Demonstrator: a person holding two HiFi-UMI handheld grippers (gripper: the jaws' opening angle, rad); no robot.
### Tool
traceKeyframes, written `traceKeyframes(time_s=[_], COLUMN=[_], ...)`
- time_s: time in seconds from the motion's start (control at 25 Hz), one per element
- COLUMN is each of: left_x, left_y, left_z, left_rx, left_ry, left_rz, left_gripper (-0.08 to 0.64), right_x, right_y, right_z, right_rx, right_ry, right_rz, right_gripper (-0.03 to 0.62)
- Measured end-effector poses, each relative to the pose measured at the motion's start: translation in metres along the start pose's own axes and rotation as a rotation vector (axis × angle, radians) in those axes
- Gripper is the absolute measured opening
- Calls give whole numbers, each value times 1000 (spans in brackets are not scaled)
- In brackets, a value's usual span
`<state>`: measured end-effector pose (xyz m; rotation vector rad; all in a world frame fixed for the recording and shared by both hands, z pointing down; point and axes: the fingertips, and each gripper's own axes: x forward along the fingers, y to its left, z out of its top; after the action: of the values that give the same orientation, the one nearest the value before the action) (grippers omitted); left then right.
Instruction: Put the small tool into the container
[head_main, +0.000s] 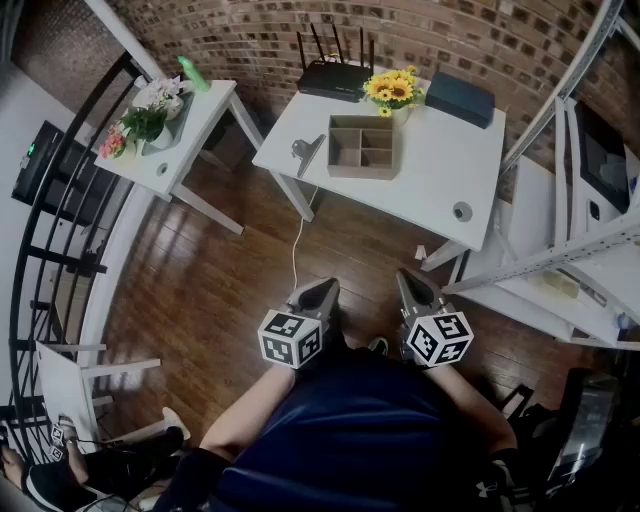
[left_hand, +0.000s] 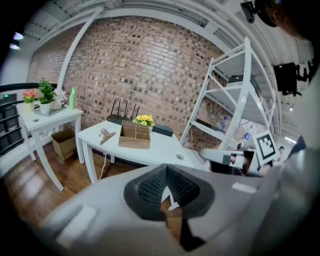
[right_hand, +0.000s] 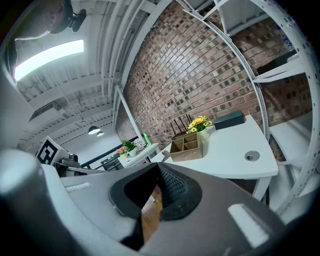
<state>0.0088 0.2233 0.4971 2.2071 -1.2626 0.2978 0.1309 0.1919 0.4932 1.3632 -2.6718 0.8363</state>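
The small tool, a metal clip (head_main: 307, 150), lies on the white table (head_main: 440, 180) just left of the brown compartment box (head_main: 362, 147). Both show far off in the left gripper view, the clip (left_hand: 105, 134) beside the box (left_hand: 134, 136). The box (right_hand: 187, 146) also appears in the right gripper view. My left gripper (head_main: 318, 296) and right gripper (head_main: 415, 290) hang over the wooden floor, well short of the table. Each has its jaws together and holds nothing. Up close, the left gripper (left_hand: 167, 187) and right gripper (right_hand: 157, 182) show pads meeting.
On the table also stand a black router (head_main: 335, 78), sunflowers (head_main: 392, 90) and a dark box (head_main: 460, 98). A side table with plants (head_main: 165, 130) is at the left, a metal shelving rack (head_main: 590, 250) at the right. A white cable (head_main: 296, 250) hangs to the floor.
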Motion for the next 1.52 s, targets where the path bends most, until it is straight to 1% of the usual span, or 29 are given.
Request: traceKeyframes(time_s=[0.24,0.36,0.52,0.76,0.88,1.08,1.24,1.4,1.52], left_x=[36,62,97,130,142,158,172,188,201], left_y=[56,94,148,236,271,307,327,344,354], left_z=[39,61,93,123,130,136,137,141,144], left_rx=[24,23,32,11,2,-13,-12,3,1], left_ry=[-66,-61,-44,-17,3,18,43,70,101], left_rz=[39,30,1,2,7,13,33,69,83], left_gripper=[3,3,3,3,5,36,66,72,116], right_x=[41,70,117,176,200,228,244,255,261], right_y=[-26,-38,-40,-36,-28,-20,-16,-16,-17], right_z=[23,41,61,70,69,72,76,81,89], right_rx=[6,2,-11,-20,-35,-70,-86,-91,-96], right_ry=[-21,-33,-35,9,46,86,95,94,78], right_rz=[-75,-131,-178,-237,-248,-250,-239,-218,-200], right_gripper=[11,11,11,11,11,11,11,11,11])
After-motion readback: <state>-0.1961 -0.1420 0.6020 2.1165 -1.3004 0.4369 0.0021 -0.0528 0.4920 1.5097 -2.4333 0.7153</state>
